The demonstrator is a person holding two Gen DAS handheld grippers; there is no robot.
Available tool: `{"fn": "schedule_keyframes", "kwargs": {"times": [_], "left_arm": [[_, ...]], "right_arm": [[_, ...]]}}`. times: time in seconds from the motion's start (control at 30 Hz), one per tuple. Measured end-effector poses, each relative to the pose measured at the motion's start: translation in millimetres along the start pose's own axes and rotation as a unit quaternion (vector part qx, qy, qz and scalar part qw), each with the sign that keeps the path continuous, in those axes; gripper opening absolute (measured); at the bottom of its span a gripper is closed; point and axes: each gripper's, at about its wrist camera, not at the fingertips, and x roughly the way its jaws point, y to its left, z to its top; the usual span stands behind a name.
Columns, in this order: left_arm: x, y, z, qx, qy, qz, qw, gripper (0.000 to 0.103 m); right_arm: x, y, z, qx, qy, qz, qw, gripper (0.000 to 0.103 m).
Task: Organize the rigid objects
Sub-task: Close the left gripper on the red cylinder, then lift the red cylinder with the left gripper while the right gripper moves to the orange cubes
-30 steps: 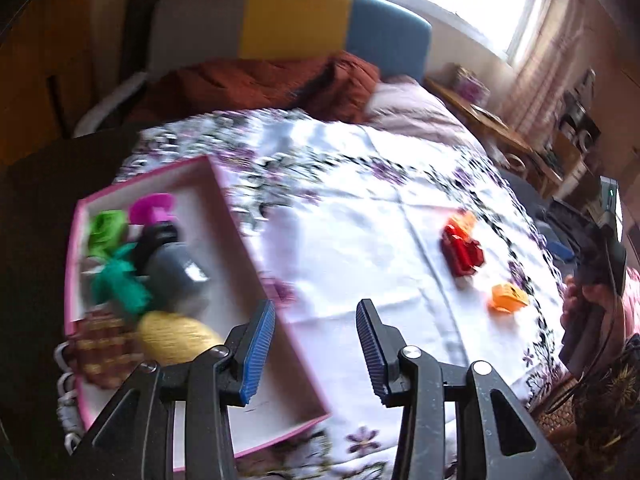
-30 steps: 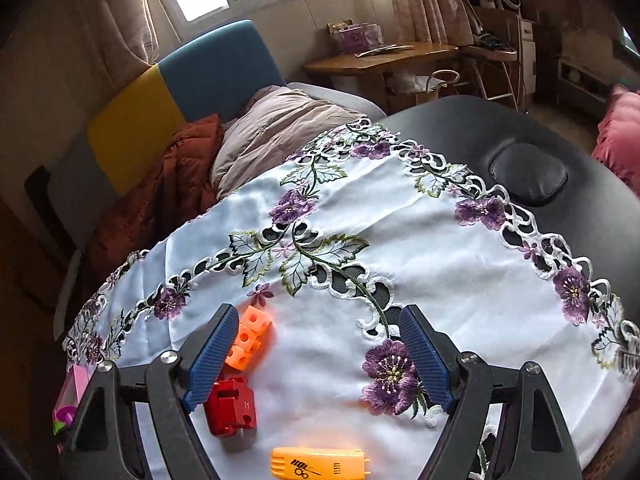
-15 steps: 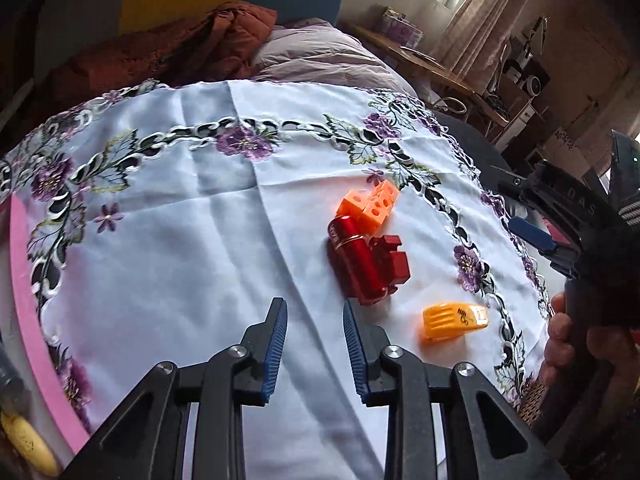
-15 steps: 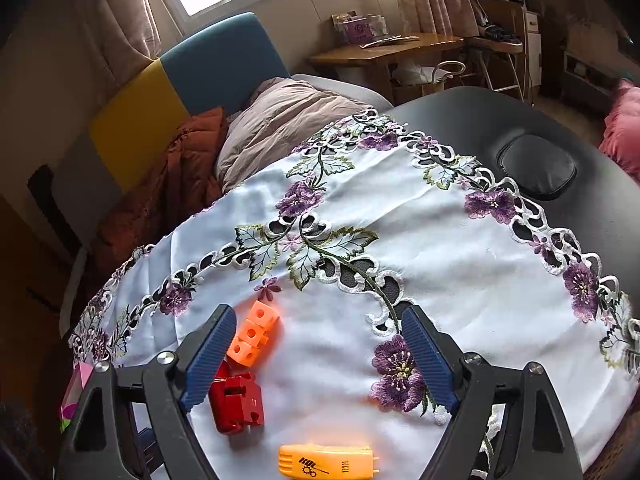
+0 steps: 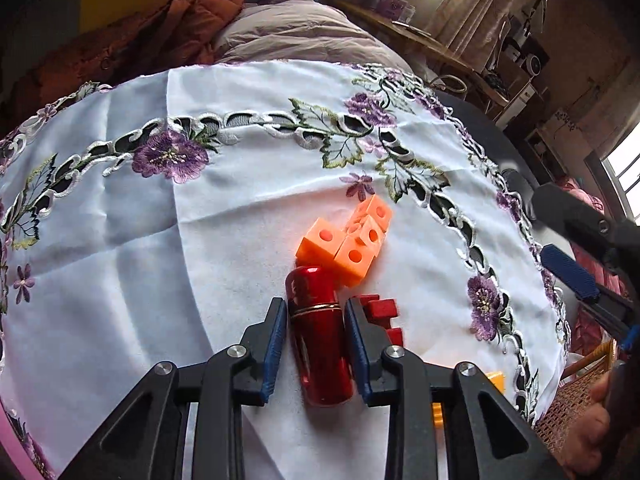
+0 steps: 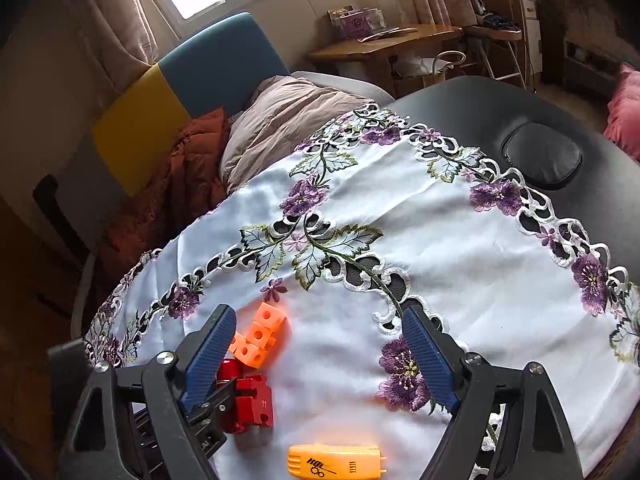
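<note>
A glossy red cylinder (image 5: 319,336) lies on the white embroidered cloth (image 5: 120,264). My left gripper (image 5: 316,322) has its blue pads (image 5: 276,340) on both sides of the cylinder, closed against it. Orange linked cubes (image 5: 352,240) touch the cylinder's far end. A red block (image 5: 380,312) lies just right of it. In the right wrist view the cubes (image 6: 260,336), the red block (image 6: 254,402) and an orange-yellow tool (image 6: 336,460) lie low on the cloth. My right gripper (image 6: 320,360) is wide open and empty above the cloth.
The pink tray rim (image 5: 8,444) shows at the lower left corner. A rust-coloured quilt (image 5: 160,36) and a beige one (image 5: 296,36) lie beyond the cloth. The black padded table (image 6: 520,120) extends right. A wooden desk (image 6: 384,40) stands behind.
My left gripper swung from the pink tray to the right, came down over the red cylinder and closed its pads on it. The right gripper stayed open and almost still.
</note>
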Motion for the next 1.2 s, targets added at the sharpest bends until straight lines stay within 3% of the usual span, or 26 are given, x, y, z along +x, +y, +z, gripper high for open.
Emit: {"fn": "schedule_keyframes", "kwargs": {"times": [0.1,0.27,0.43,0.57,0.77,0.97,1.2], "left_arm": [[-3.2,-1.6,-6.8,0.018,-0.017,0.007,0.9997,0.026],[-24.1,15.4,-26.0,0.002,-0.025,0.023,0.9994,0.026],[-49.3,36.7,-67.6,-0.010,-0.037,0.051,0.9980,0.026],[-61.6,36.8,-98.4,0.022,-0.057,0.079,0.9950,0.026],[-63.6,38.2,-108.4,0.027,-0.086,0.077,0.9930,0.026],[-65.1,40.6,-112.1,0.024,-0.097,0.067,0.9927,0.026],[-66.3,45.5,-114.2,0.014,-0.102,0.050,0.9934,0.026]], "right_arm": [[-0.4,-0.9,0.3,0.001,-0.001,0.001,1.000,0.086],[1.3,-2.9,0.2,0.004,0.003,0.001,1.000,0.086],[4.6,-4.8,-0.4,0.008,0.011,0.000,1.000,0.086],[8.4,-0.4,-3.4,-0.005,0.021,0.000,1.000,0.086],[18.9,9.5,-11.2,-0.034,0.048,0.008,0.998,0.086],[30.3,39.4,-27.2,-0.121,0.076,0.012,0.990,0.086],[51.0,83.0,-30.9,-0.261,0.092,-0.001,0.961,0.089]]}}
